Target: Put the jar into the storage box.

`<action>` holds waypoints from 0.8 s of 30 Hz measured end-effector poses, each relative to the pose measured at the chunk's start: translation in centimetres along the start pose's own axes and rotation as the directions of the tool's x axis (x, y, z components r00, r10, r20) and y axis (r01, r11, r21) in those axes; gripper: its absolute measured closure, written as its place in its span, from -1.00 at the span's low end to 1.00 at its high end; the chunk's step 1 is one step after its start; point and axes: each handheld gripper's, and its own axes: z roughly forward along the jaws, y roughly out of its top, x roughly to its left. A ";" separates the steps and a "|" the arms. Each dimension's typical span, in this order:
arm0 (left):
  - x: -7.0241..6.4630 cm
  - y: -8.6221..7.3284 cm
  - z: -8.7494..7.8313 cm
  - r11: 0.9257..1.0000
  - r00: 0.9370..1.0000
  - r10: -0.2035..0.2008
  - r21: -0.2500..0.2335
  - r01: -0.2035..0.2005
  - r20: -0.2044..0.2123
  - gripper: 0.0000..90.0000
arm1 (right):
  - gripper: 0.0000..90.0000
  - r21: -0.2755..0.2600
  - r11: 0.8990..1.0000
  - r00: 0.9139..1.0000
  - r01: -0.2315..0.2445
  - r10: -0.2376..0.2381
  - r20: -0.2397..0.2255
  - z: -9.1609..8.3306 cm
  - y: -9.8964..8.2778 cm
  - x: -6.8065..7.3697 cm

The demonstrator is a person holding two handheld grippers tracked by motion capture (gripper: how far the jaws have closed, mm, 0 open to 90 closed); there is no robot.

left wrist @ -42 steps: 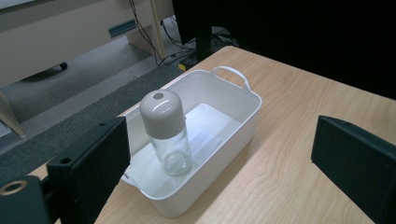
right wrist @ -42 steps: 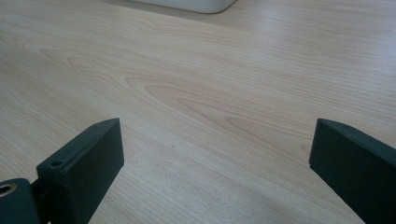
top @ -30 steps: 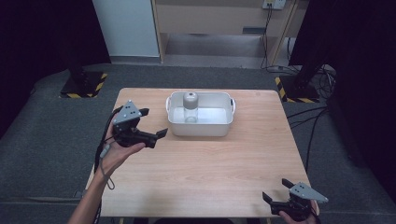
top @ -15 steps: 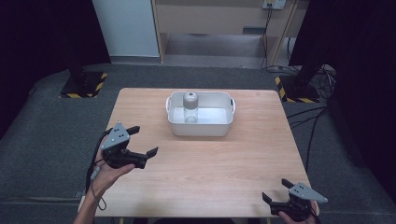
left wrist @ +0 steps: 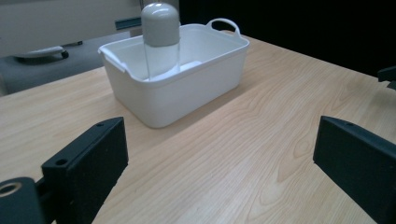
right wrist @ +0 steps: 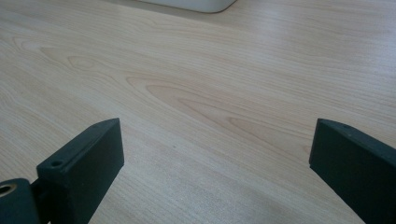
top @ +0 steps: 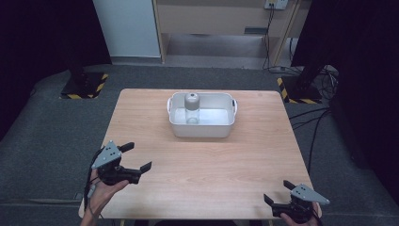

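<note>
A clear bottle with a rounded grey cap (top: 191,107) is standing upright inside the white plastic tub (top: 202,129) at the far middle of the wooden table (top: 202,174); in the left gripper view the bottle (left wrist: 160,42) is sitting at the tub's (left wrist: 187,88) left end, close to the near wall, its cap rising above the rim. Both grippers are well apart from it, near the table's front edge. The left gripper (top: 136,157) is being held in the person's left hand (top: 104,190) over the front left corner, jaws spread wide and empty, pointing across the table toward the tub. The right gripper (top: 277,193) is sitting at the front right corner, jaws likewise spread wide with only bare wood between them.

The step in hand looks like a reach for the bottle, and the left gripper is the better placed. To do it well, it should be coming in above the tub's rim rather than level with the wall, keeping the jaws wide until they are straddling the clear body just below the cap. Closing should be gentle and square, since a smooth round bottle is liable to twist or slip out of flat jaws. The lift should be going straight up, clearing the rim before any sideways travel.
</note>
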 end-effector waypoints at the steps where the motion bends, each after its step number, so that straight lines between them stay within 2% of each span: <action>1: 0.0 -0.5 -0.1 1.000 1.000 -0.008 -0.002 0.008 0.002 -0.96 | -0.93 -0.001 1.000 1.000 0.001 -0.001 0.000 0.0 0.0 0.0; 5: 0.2 -2.1 -0.5 0.999 0.999 -0.032 0.012 0.032 -0.013 -0.96 | -0.93 -0.001 1.000 1.000 0.001 -0.001 0.001 0.0 0.0 0.0; 10: 0.4 -3.9 -0.9 0.997 0.997 -0.073 0.007 0.073 -0.029 -0.95 | -0.93 -0.001 1.000 1.000 0.006 -0.006 0.001 0.1 0.0 0.0; 14: 0.5 -5.7 -0.8 0.995 0.995 -0.101 0.018 0.102 -0.022 -0.95 | -0.93 -0.002 1.000 1.000 0.005 -0.005 0.001 0.1 0.0 -0.1; 17: 0.5 -6.9 -0.6 0.994 0.995 -0.098 0.037 0.099 -0.034 -0.95 | -0.93 -0.001 1.000 1.000 0.004 -0.004 0.001 0.1 0.0 0.0; 24: 0.7 -9.0 -0.7 0.990 0.991 -0.131 0.046 0.132 -0.028 -0.95 | -0.93 -0.001 1.000 1.000 0.005 -0.005 0.003 0.1 0.0 0.0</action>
